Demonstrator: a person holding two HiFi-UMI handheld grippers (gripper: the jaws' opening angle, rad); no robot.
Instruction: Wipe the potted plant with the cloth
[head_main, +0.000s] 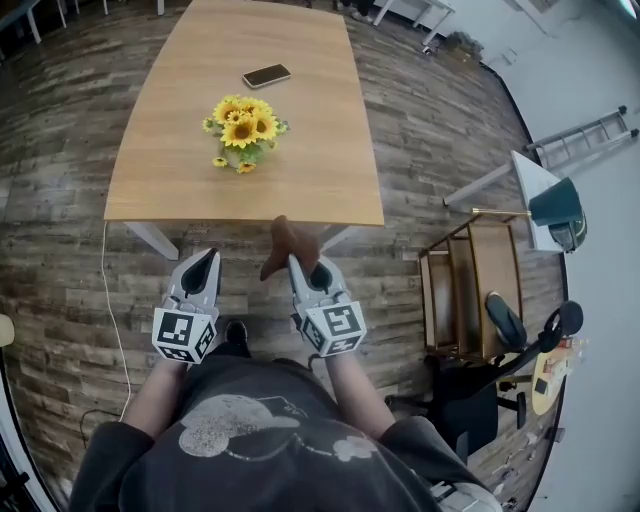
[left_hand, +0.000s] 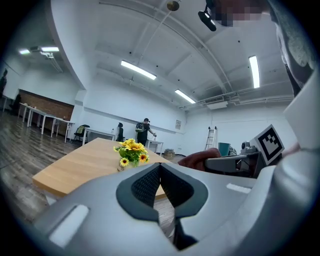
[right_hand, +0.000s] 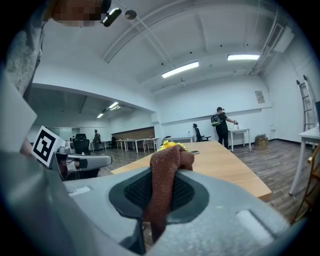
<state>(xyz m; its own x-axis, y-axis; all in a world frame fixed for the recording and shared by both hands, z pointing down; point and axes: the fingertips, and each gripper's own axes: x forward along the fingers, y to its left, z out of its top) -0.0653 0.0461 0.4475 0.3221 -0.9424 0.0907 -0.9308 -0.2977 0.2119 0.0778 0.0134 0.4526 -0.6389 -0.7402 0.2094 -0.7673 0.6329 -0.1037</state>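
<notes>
Pinches a bunched rust-brown cloth (right_hand: 167, 172) in the right gripper (head_main: 301, 264), clenches the left gripper (head_main: 207, 257) empty, faces the small yellow-flowered, green-leaved potted plant (head_main: 243, 131) on the table (head_main: 325, 140).

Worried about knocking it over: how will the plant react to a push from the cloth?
Probably tippy: the plant spreads wide flowers over a pot they almost hide. Likely light, so it may slide on the smooth table.
</notes>
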